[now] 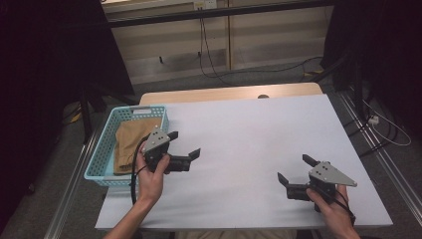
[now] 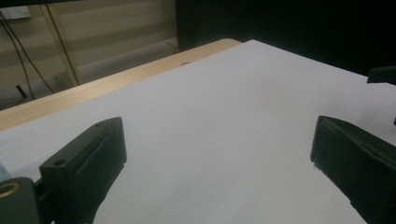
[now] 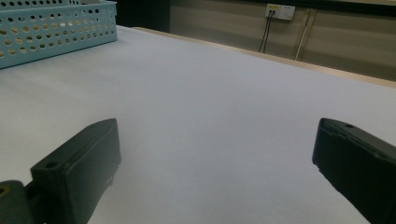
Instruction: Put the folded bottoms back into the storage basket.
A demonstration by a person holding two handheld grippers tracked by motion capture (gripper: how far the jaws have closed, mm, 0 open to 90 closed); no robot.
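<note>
A light blue perforated basket (image 1: 99,149) stands at the table's left edge with a folded tan cloth (image 1: 130,142) inside it. My left gripper (image 1: 185,144) hovers just right of the basket, open and holding nothing; its jaws stand wide apart over bare white table (image 2: 215,140). My right gripper (image 1: 296,169) is near the front right of the table, open and holding nothing. In the right gripper view the basket (image 3: 51,28) sits at the far left, beyond the spread jaws. A dark tip of the other gripper (image 2: 383,74) shows at the right edge of the left gripper view.
The white tabletop (image 1: 249,144) has a wooden strip (image 1: 229,93) along its far edge. Black curtains hang on both sides. Cables (image 1: 209,55) run across the floor beyond the table, and metal rails (image 1: 383,159) flank it.
</note>
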